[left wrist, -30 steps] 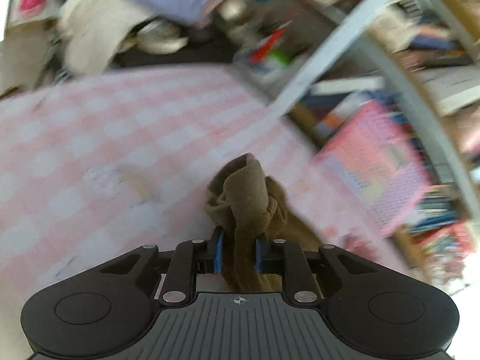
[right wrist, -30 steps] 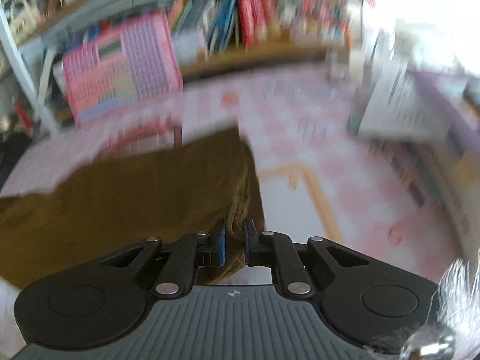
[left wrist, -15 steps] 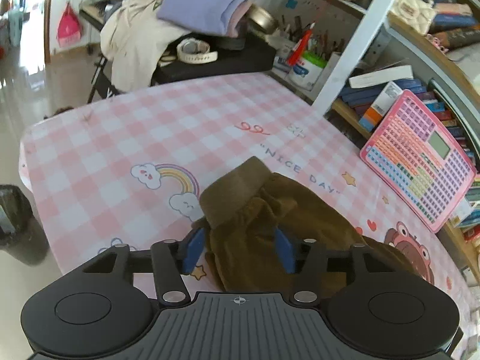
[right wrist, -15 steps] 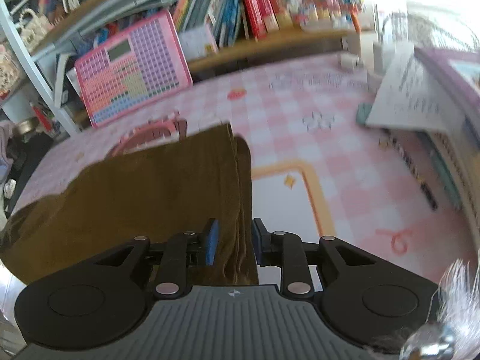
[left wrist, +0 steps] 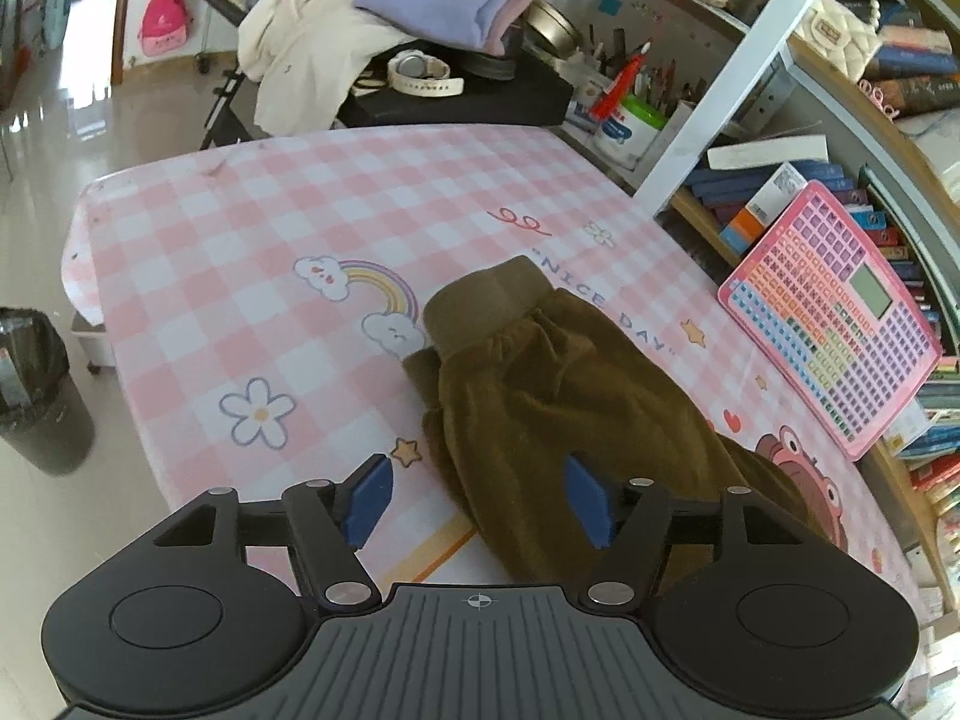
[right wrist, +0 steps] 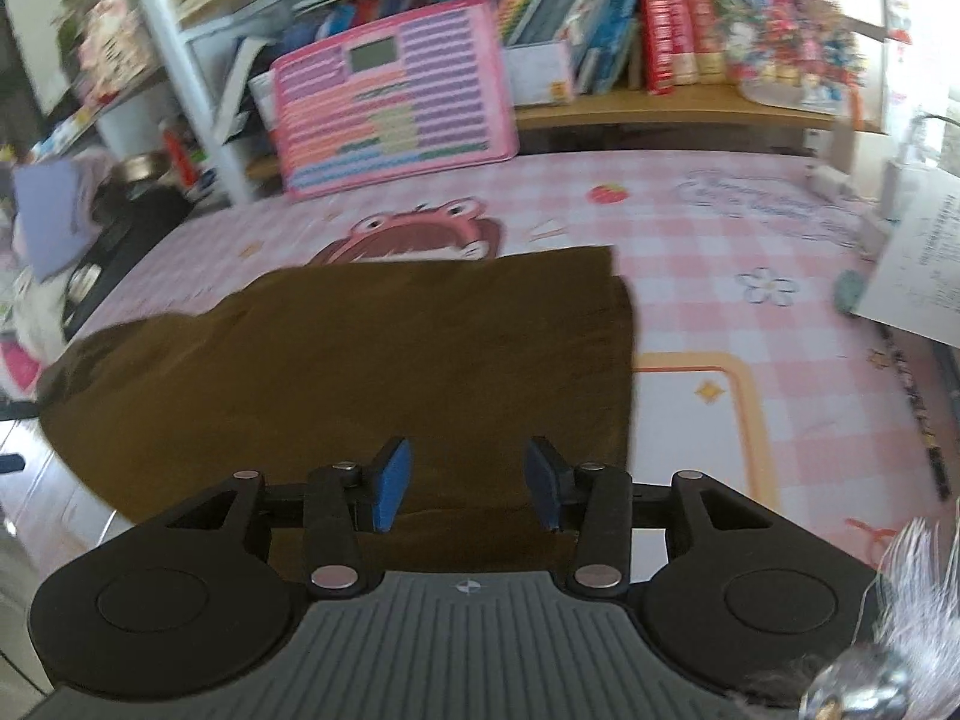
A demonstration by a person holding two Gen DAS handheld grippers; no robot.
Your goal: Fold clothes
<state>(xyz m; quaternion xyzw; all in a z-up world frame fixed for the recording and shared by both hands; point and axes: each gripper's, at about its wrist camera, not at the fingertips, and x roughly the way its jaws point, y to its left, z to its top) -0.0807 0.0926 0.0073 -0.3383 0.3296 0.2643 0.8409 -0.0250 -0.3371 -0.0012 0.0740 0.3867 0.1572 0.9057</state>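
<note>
Both pairs of tongs have let go since a second ago: the left tongs [left wrist: 477,495], then pinched on a bunched cuff, now stand wide and are opening further, and the right tongs [right wrist: 468,492], then nipped on the cloth's edge, are opening too. Neither pair's pads press on anything. Between and beneath them the brown garment [left wrist: 558,420] lies on the bench [left wrist: 240,252], its ribbed cuff [left wrist: 486,306] towards the far side in the left view. Its near part is hidden behind both black tool bodies, and the right view [right wrist: 372,372] is blurred, so the folds and what kind of garment it is cannot be made out.

A pink checked cloth with a rainbow, clouds, flowers and the words "NICE DAY" covers the bench. A pink toy tablet [left wrist: 834,318] leans against crowded bookshelves [right wrist: 600,42]. Beyond the bench, a dark stand carries heaped clothes [left wrist: 384,18], and a bin [left wrist: 36,396] stands on the glossy floor.
</note>
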